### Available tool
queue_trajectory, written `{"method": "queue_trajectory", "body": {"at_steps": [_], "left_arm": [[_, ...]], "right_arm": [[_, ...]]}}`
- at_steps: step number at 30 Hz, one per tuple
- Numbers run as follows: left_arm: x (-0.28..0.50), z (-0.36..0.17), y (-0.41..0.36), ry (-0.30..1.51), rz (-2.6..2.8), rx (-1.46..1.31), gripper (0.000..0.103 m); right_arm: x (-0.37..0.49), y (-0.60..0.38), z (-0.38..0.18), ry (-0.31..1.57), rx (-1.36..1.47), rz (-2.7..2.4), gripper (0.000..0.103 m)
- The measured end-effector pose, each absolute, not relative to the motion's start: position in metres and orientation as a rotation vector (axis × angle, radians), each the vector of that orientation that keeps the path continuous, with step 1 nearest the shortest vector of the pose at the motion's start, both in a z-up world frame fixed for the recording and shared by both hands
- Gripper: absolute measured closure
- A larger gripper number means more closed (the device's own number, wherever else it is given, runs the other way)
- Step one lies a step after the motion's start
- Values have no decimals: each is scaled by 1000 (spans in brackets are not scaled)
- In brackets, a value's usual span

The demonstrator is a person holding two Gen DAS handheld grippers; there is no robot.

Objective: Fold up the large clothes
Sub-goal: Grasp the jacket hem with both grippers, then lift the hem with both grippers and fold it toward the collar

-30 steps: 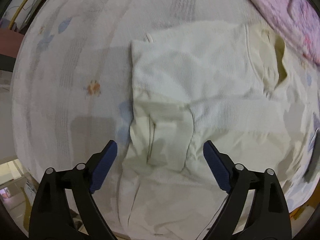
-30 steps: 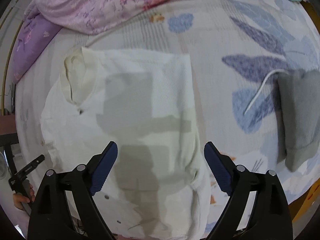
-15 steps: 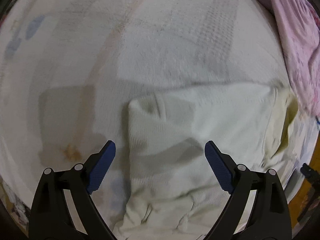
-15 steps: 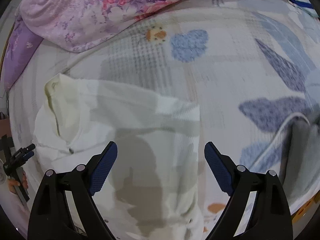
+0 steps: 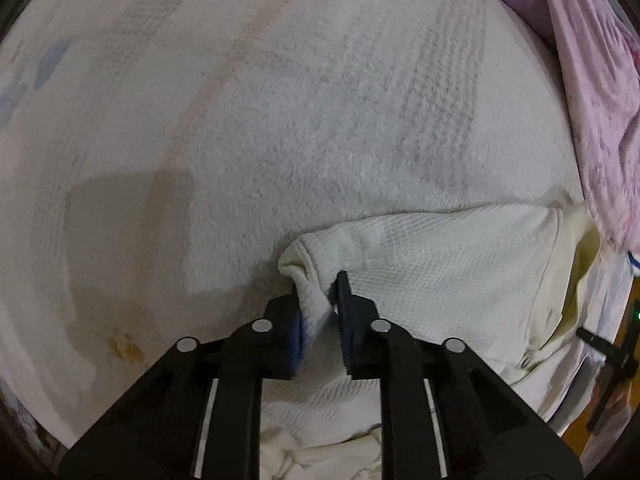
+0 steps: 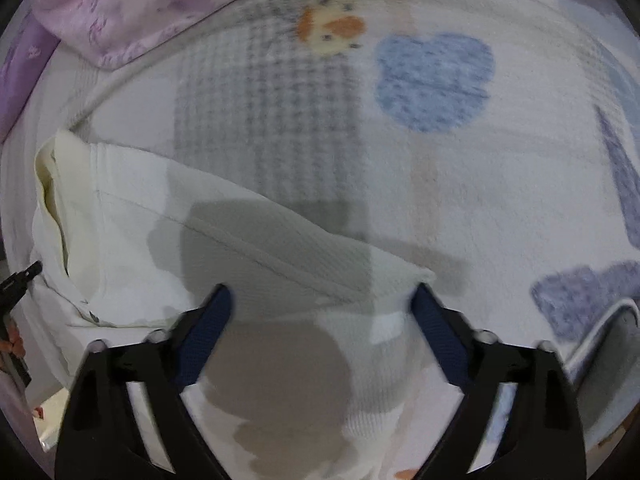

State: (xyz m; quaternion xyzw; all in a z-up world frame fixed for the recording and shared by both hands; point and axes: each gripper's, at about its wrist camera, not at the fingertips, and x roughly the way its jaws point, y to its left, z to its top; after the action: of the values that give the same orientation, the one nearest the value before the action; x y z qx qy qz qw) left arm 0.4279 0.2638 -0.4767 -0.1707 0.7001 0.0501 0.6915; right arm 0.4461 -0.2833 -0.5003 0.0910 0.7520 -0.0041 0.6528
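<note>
A cream waffle-knit shirt (image 5: 448,280) lies partly folded on the bed, collar (image 5: 580,272) toward the pink quilt. My left gripper (image 5: 320,300) is shut on the shirt's far left shoulder corner, cloth bunched between the blue pads. In the right wrist view the same shirt (image 6: 248,248) lies with its collar at left. My right gripper (image 6: 322,300) is open, low over the shirt's far right corner (image 6: 420,276), which lies just inside the right fingertip. It holds nothing.
A white fleece blanket (image 5: 280,120) with blue and orange prints covers the bed. A pink floral quilt (image 5: 600,100) lies along the far side, also in the right wrist view (image 6: 120,12). A grey garment (image 6: 612,360) with a white cord lies at right.
Both grippers moved forward and down to the shirt's far corners. The left gripper went from open to shut on the left corner. The right gripper stayed open.
</note>
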Motion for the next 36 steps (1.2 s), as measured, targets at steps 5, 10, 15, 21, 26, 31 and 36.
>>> {"method": "queue_trajectory", "body": {"at_steps": [5,10,15,21,26,31,36], "left_arm": [[429,-452,250,1532,162,-307,92],[425,-426,253,1496,174,-315,92],[414,-389,236,1456,171,-163,92],[375,-359,224,1384,192,-78,92],[345,-335,227,1335,191,-66,92],[311,-316,230,1301,181,-41,92],[265,-297,227,1258,171,16,92]], "right_arm": [[436,-290,-480,1708,262,27,85],[423,-288,-447,1616,270,11,86],[405,-282,-409,1530,250,3,87],[374,-285,-367,1462,258,-1,87],[345,-275,-337,1416,254,-7,87],[306,-264,-309,1366,245,-14,87],[255,-253,-282,1322,228,-22,87]]}}
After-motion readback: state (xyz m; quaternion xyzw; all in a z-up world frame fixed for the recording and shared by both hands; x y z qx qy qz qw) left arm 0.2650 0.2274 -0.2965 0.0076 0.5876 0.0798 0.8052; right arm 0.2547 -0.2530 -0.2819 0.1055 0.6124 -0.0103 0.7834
